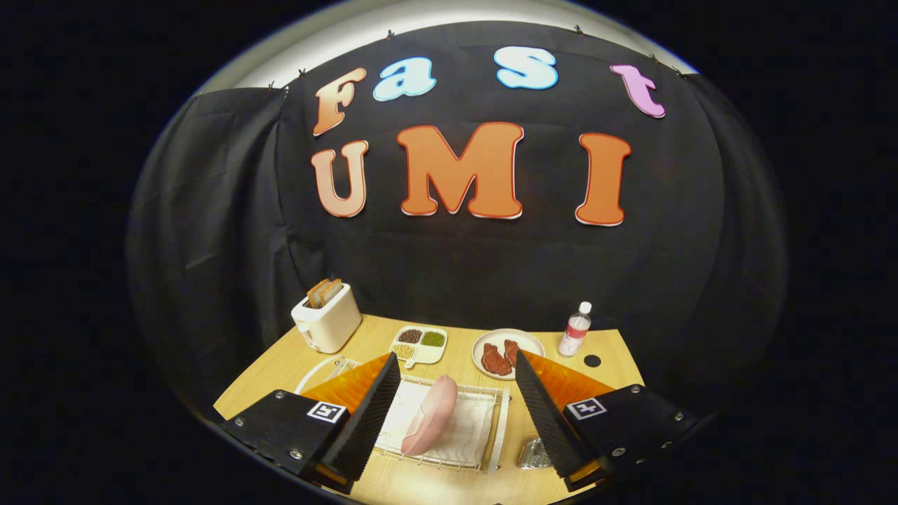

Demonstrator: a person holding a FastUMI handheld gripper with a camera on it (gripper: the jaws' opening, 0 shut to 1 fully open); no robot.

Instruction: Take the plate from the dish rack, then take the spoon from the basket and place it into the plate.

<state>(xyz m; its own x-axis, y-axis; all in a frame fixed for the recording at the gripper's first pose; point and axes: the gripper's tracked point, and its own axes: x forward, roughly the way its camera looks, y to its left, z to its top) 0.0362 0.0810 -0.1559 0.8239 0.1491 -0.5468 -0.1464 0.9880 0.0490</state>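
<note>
Gripper view looks down on a light wooden bench (435, 484) with the gripper (457, 375) held above it, its jaws spread wide and gripping nothing. Between them, and lower, stands the pale pink plate (429, 415), upright on its edge in the white wire dish rack (484, 449) over a white mat. As I judge it, the main risk is the thin rim: if the jaws close off-centre or on the curved face, the plate may pivot, slip or knock against the wires, and a tilted lift could catch it on the rack. A crinkled silver foil-like object (533, 454) sits just right of the rack; whether it is the spoon's basket I cannot tell, and no spoon is clear to me. Beyond the jaws lie a white divided dish of grains (419, 344), a white plate of red meat (506, 353), a clear bottle (575, 330) and a white toaster (327, 319), all near the bench's back edge, so open room is mostly straight down and just in front of the rack.
</note>
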